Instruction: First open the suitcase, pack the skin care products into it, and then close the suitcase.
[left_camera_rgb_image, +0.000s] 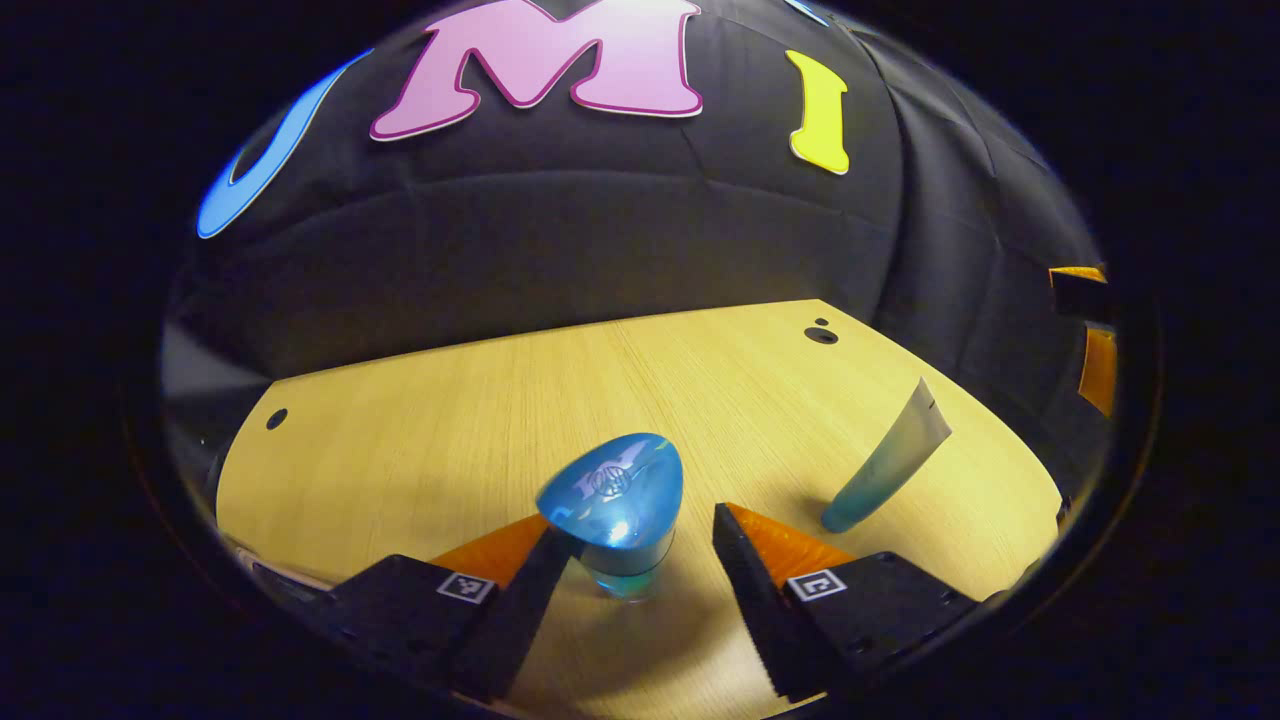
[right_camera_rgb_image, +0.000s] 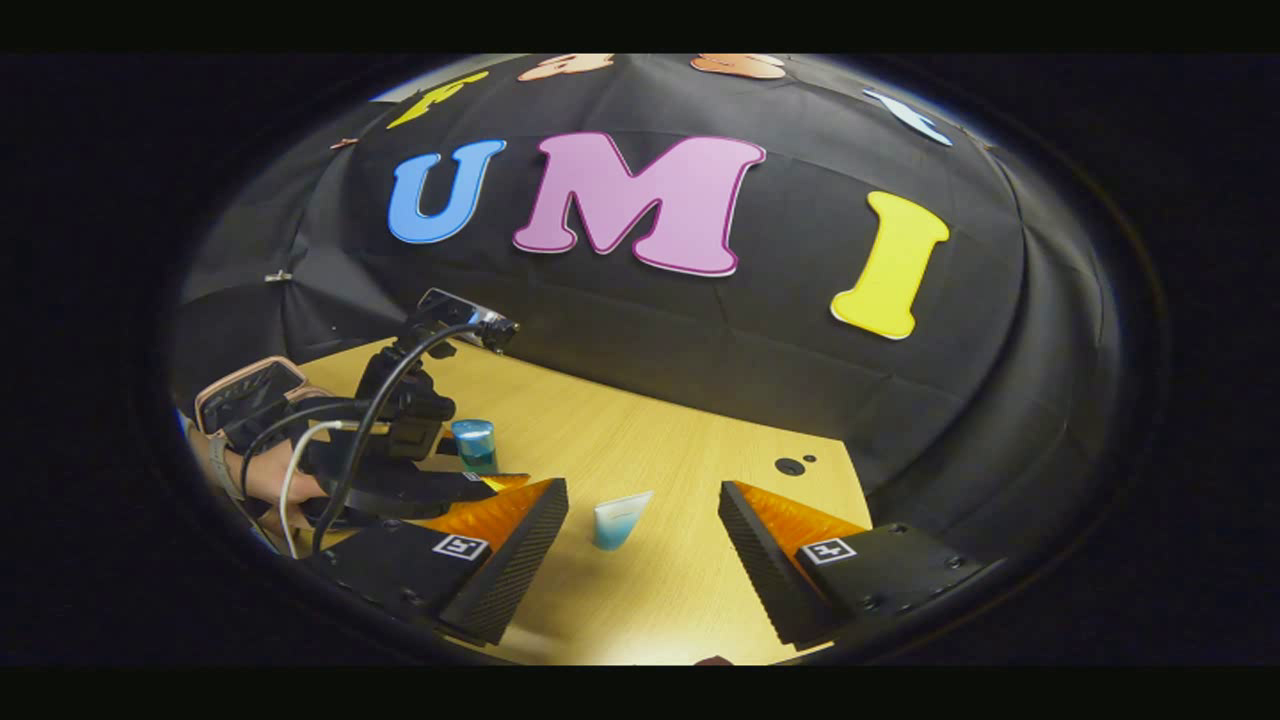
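Packing stage, early. Left claw (left_camera_rgb_image: 632, 545) wide open, straddling blue-capped bottle (left_camera_rgb_image: 618, 510) on desk (left_camera_rgb_image: 430, 440); fingers not pressing yet. Tube (left_camera_rgb_image: 890, 460) stands apart, unpacked. Right claw (right_camera_rgb_image: 643, 525) open, empty, facing tube. Suitcase (right_camera_rgb_image: 245, 395) at far left edge; state unclear. Both products and closing remain.

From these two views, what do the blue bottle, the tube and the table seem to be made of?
Blue bottle: likely glossy translucent plastic; highlights gleam on its cap.
Tube: probably soft matte plastic, with a flat crimped end.
Table: pale wood or wood-look laminate; fine straight grain shows.
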